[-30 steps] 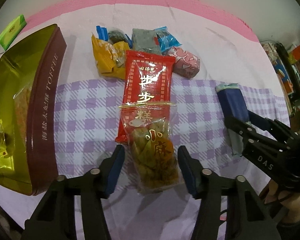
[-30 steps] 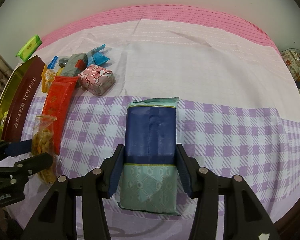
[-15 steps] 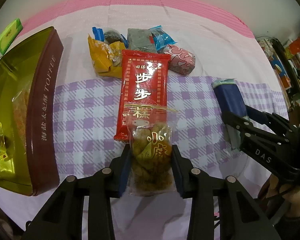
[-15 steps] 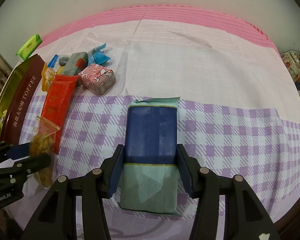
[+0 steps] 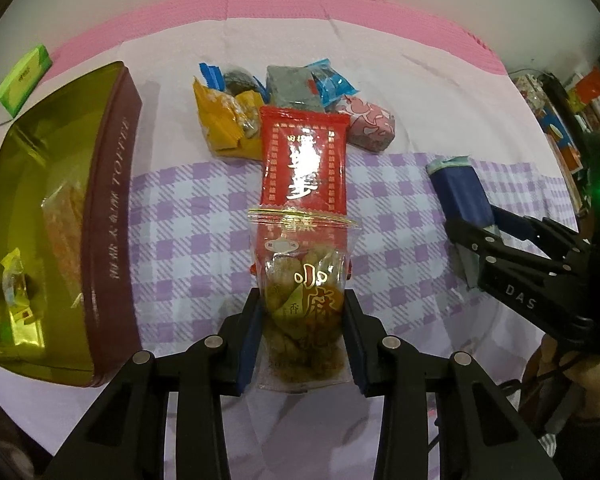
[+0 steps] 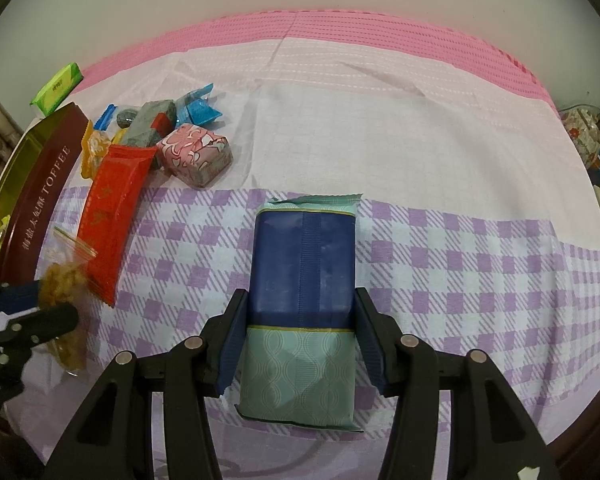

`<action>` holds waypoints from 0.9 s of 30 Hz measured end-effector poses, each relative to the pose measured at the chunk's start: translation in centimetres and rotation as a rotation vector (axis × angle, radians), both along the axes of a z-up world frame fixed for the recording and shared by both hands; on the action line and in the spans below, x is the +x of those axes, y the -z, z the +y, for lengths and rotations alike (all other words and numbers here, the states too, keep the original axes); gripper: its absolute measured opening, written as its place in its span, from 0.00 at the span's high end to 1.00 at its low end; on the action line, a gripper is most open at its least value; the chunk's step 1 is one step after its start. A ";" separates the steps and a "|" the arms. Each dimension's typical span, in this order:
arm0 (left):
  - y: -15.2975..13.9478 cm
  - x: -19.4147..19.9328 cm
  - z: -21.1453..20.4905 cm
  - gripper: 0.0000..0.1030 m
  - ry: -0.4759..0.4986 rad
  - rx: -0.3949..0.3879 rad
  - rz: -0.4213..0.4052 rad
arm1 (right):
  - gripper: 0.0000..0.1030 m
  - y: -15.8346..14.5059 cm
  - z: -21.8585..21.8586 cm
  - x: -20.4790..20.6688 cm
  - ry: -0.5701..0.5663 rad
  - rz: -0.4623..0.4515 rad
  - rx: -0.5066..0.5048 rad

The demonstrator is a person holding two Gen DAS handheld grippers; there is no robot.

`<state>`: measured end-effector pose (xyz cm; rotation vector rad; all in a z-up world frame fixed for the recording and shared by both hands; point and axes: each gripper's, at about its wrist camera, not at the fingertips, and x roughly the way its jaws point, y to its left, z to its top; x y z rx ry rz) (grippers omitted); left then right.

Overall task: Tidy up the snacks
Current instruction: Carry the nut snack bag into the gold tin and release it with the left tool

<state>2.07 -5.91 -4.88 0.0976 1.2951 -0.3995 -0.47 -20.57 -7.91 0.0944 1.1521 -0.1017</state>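
Observation:
My left gripper [image 5: 302,322] is shut on a clear bag of brown fried snacks [image 5: 304,280] and holds it just above the cloth; the bag also shows in the right wrist view [image 6: 62,280]. Behind it lies a red packet [image 5: 303,164]. My right gripper [image 6: 298,338] is shut on a blue and teal packet [image 6: 302,284] that lies on the checked cloth; the packet also shows in the left wrist view [image 5: 458,188]. A gold toffee tin [image 5: 52,216] with several snacks inside stands at the left.
A heap of small wrapped snacks lies at the back: yellow [image 5: 224,124], grey [image 5: 288,84], blue [image 5: 332,82] and a pink patterned one [image 5: 368,126]. A green packet [image 5: 20,78] lies far left. Cluttered shelves [image 5: 560,120] stand past the table's right edge.
My left gripper has closed on the snack bag and lifted its front end off the red packet. My right gripper has stayed on the blue and teal packet.

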 end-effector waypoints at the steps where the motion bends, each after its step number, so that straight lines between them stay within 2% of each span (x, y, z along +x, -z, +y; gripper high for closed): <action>1: -0.2 0.0 0.1 0.62 0.001 0.004 -0.004 | 0.51 0.0 0.1 0.0 -0.001 0.001 -0.004; 6: -1.6 -0.1 0.8 0.62 0.008 0.024 -0.042 | 0.51 0.1 0.2 0.0 -0.001 0.004 -0.012; 12: -3.6 0.6 3.1 0.62 -0.028 0.017 -0.082 | 0.52 0.1 0.2 0.0 -0.002 0.006 -0.015; 20: -5.7 3.3 9.4 0.62 -0.167 0.036 -0.145 | 0.52 0.1 0.2 0.2 0.007 0.017 -0.021; 27: -4.3 5.1 14.6 0.62 -0.284 0.076 -0.129 | 0.52 0.1 0.2 0.4 0.012 0.024 -0.022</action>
